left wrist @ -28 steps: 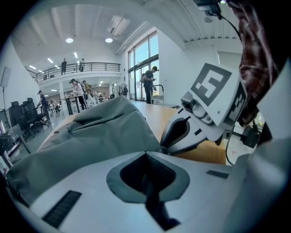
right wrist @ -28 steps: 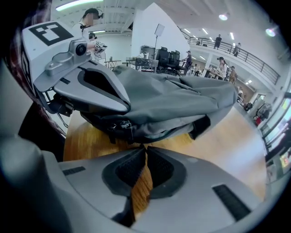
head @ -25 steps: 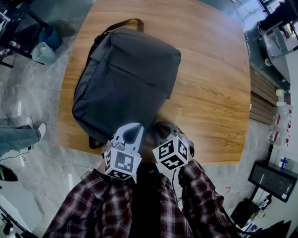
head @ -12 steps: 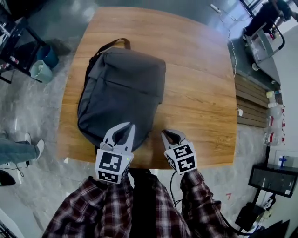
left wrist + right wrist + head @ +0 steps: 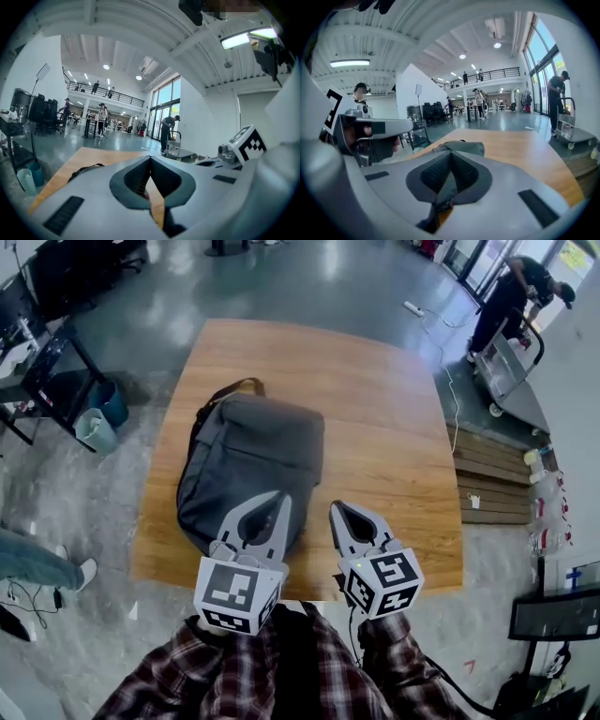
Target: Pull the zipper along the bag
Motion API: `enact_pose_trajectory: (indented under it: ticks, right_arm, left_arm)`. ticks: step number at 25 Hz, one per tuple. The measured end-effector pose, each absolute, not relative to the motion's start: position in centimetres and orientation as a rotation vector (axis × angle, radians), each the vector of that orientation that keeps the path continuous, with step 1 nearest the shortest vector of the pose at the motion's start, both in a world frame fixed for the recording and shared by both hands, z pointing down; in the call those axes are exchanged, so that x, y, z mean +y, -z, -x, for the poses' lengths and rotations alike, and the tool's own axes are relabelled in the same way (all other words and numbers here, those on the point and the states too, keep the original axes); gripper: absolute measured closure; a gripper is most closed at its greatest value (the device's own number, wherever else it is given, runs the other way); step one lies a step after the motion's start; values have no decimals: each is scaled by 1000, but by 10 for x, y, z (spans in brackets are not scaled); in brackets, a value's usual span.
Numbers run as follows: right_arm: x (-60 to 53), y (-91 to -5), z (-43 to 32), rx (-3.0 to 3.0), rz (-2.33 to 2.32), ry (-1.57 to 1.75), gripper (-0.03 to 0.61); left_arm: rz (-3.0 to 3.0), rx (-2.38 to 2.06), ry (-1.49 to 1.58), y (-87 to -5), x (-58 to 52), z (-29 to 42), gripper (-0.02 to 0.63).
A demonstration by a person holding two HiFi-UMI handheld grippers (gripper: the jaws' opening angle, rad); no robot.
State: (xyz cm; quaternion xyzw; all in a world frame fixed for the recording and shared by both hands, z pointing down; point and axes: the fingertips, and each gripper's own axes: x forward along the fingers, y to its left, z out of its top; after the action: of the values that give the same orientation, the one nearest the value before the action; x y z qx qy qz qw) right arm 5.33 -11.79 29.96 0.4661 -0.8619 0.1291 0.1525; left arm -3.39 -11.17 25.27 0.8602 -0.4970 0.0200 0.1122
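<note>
Drawn back from the bag (image 5: 253, 460), left tool (image 5: 272, 501) and right tool (image 5: 339, 514) hover clenched, empty. Zipper step not started, I judge. Next I need to find its tab and grip it.

Bag (image 5: 251, 460): matt grey cloth. Surface (image 5: 394, 446): smooth wood, visible grain, satin sheen. Floor (image 5: 309, 287): glossy, reflective. Left gripper (image 5: 275, 501): pale matt plastic, dark ribbed pads (image 5: 135, 180).

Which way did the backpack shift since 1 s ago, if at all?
No. The backpack stays on the table's left half, strap toward its far edge.
</note>
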Motion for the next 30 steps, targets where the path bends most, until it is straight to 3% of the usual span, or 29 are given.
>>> enact_pose_trajectory:
  ticks: [8,30]
  right_arm:
    - [-90,-226,-26,-2587,-1380,-190,568]
    - [-82,-220,-24,-2607,-1386,-207,568]
  left_arm:
    - [-2545,-1540,18,-202,-94,53,603]
    - [-2590,-1528,-21,-198,-90,44,603]
